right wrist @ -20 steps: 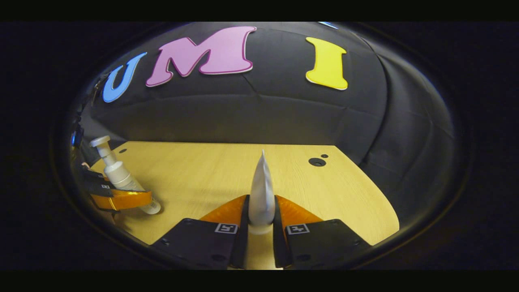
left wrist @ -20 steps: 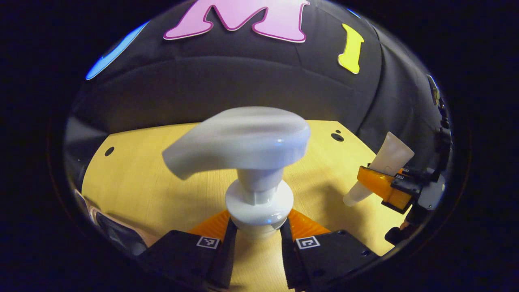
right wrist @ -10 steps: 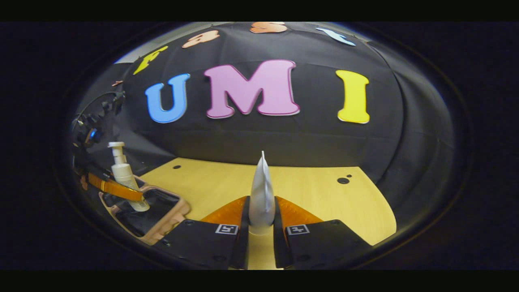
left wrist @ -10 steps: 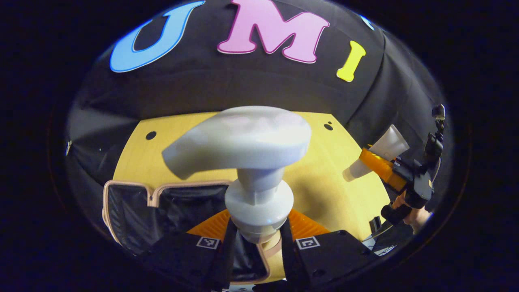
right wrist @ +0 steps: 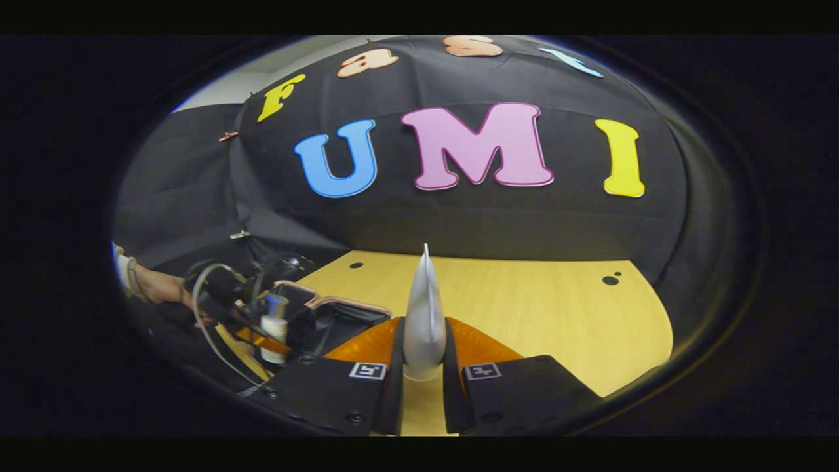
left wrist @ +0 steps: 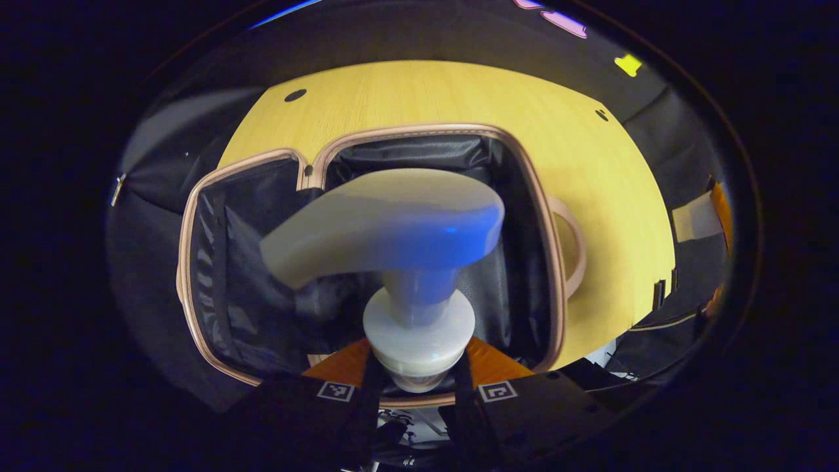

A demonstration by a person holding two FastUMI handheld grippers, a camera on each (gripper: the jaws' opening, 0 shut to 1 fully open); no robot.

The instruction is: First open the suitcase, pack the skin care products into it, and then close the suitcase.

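Left gripper view shows, nearest at 6 o'clock, the left gripper (left wrist: 417,383) with its two fingers pinching the neck of the pump bottle (left wrist: 393,226), whose big white head stands just in front of the camera. Behind and under it lies the suitcase (left wrist: 196,196), open, its dark lining showing and its pale handle at 3 o'clock on the wooden table (left wrist: 459,92). One second ago this view had bare table under the bottle; half a second ago the case was coming in from 8 o'clock; now the bottle hangs over the open compartment. So I judge the opening step is done and the bottle is ready to be lowered in.

Right gripper view has the right gripper (right wrist: 423,373) pressed on the flattened tube (right wrist: 425,314), upright at 6 o'clock, as before. It waits over the table, the case at 9 o'clock, so the tube seems to go second
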